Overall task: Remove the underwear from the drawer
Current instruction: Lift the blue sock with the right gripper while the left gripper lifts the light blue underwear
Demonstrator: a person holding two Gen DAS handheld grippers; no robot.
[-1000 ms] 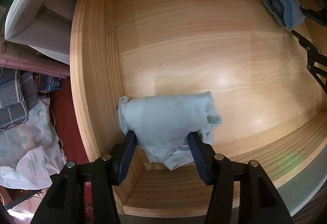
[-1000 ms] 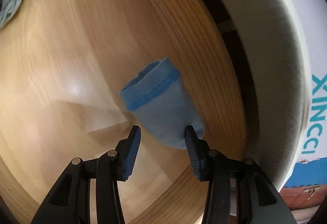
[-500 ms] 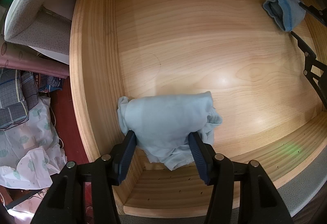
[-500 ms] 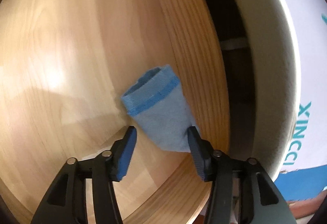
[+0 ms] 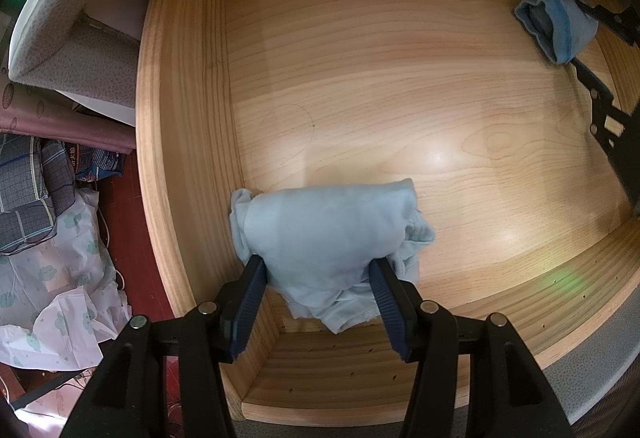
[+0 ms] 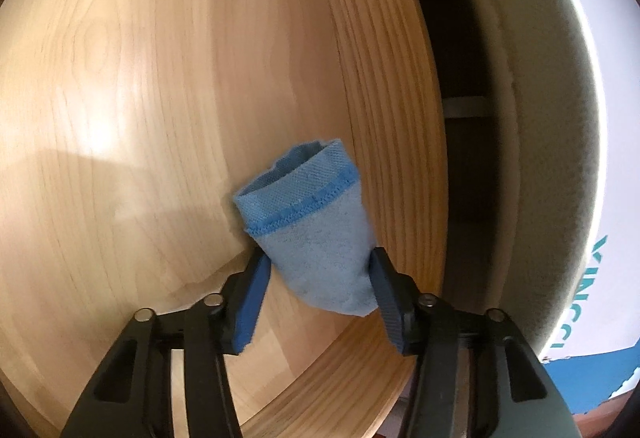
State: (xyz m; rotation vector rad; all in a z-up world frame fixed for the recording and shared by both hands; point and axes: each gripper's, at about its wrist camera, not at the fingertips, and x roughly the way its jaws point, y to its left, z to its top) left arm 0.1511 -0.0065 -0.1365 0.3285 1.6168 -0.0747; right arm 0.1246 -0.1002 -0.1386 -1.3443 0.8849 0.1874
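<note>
The left wrist view looks down into the drawer point(image 5: 184, 142) from its near left corner; the right wrist view sits close at its right wall point(image 6: 384, 118). Both share the drawer's floor.

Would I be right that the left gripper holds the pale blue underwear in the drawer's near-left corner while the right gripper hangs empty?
Not quite: the right gripper holds a blue folded garment, as the right wrist view shows. The rest stands.

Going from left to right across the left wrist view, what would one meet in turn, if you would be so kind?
Bedding pile on the floor → drawer's left wall → pale blue underwear between the left gripper fingers → darker blue cloth → right gripper's black frame.
</note>
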